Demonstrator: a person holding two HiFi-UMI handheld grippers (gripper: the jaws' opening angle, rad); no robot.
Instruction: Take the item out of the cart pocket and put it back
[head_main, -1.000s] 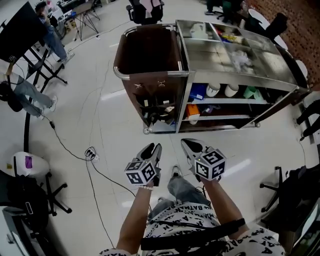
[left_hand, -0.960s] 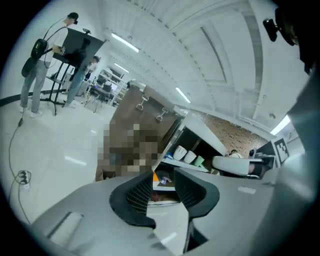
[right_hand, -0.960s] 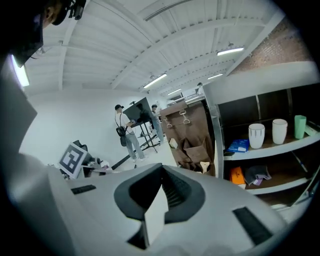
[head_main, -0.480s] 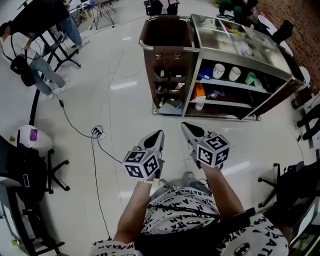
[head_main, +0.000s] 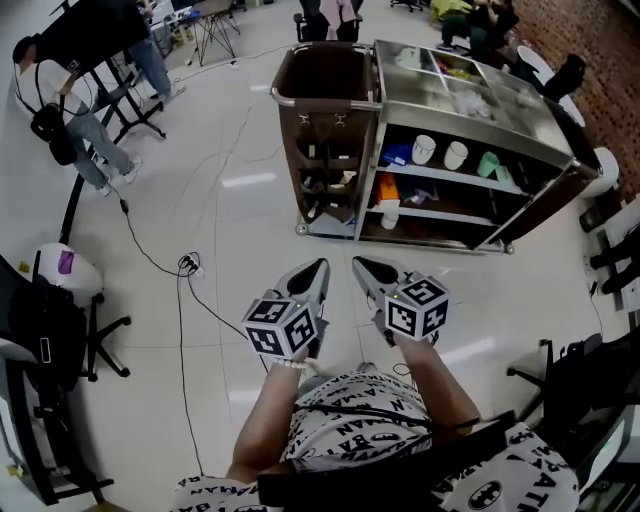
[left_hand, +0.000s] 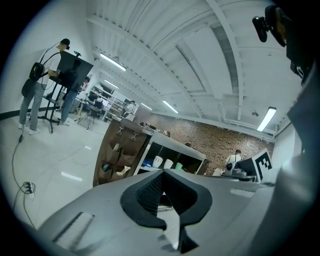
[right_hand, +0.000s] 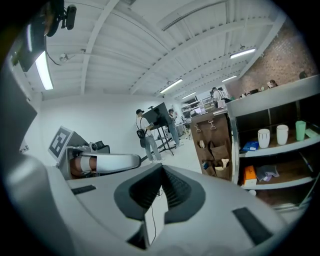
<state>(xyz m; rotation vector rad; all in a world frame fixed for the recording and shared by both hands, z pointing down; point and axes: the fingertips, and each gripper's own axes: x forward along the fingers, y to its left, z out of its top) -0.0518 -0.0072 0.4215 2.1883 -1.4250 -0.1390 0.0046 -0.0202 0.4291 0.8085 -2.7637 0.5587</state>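
The cart pockets (head_main: 322, 170) hung in rows on the brown side of the cart (head_main: 430, 100), and small things sat inside them. One pale thing (right_hand: 223, 163) poked out of a low pocket. Neither gripper held anything from the pockets, so the task's item, whichever one it was, sat in a pocket on the cart.

Above the pockets was a big brown bag (head_main: 328, 72). Its top was open, but it was too dark inside to see what it held. Next to it, the shelves held two white cups (head_main: 424, 148), a green cup (head_main: 488, 163) and an orange box (head_main: 386, 187). The steel top had trays with odds and ends in them.

The left gripper (head_main: 318, 268) and the right gripper (head_main: 360, 266) were side by side in front of the person, well apart from the cart. They pointed toward it. Both had their jaws clenched tight with nothing between them. The person was likely just carrying them that way, too far off to reach.

This could have been a walk up to the pockets, or a step back with the item tucked in again.
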